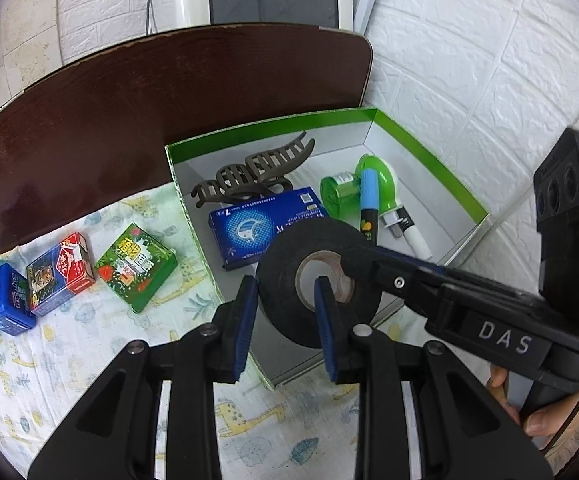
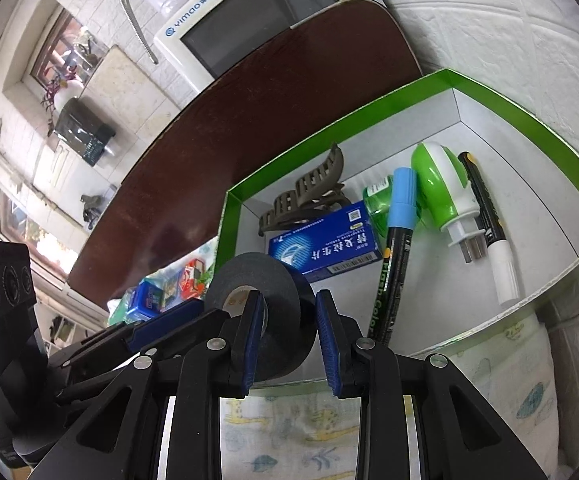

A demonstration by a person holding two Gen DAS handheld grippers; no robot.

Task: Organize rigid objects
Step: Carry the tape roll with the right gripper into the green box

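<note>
Over the near edge of the green-rimmed white cardboard box (image 1: 429,148), a black roll of cloth tape (image 1: 289,256) is held by both grippers.

One wall of the ring is pinched by the left gripper (image 1: 285,320), one blue pad inside the hole and one outside; the opposite wall is gripped likewise by the right gripper (image 2: 285,344), both jaws narrowly parted around it. Inside the box are seen a brown claw hair clip (image 1: 249,176), a blue flat carton (image 1: 257,228), a green-and-white plug-in device (image 2: 441,188) and two marker pens (image 2: 397,240). On the giraffe-print cloth (image 1: 269,420), toward its left edge, small boxes are laid: a green one (image 1: 137,268), a red-and-blue one (image 1: 59,274) and a blue one (image 1: 5,304). Fingers of a hand (image 1: 545,416) are seen at the right gripper's handle.
</note>
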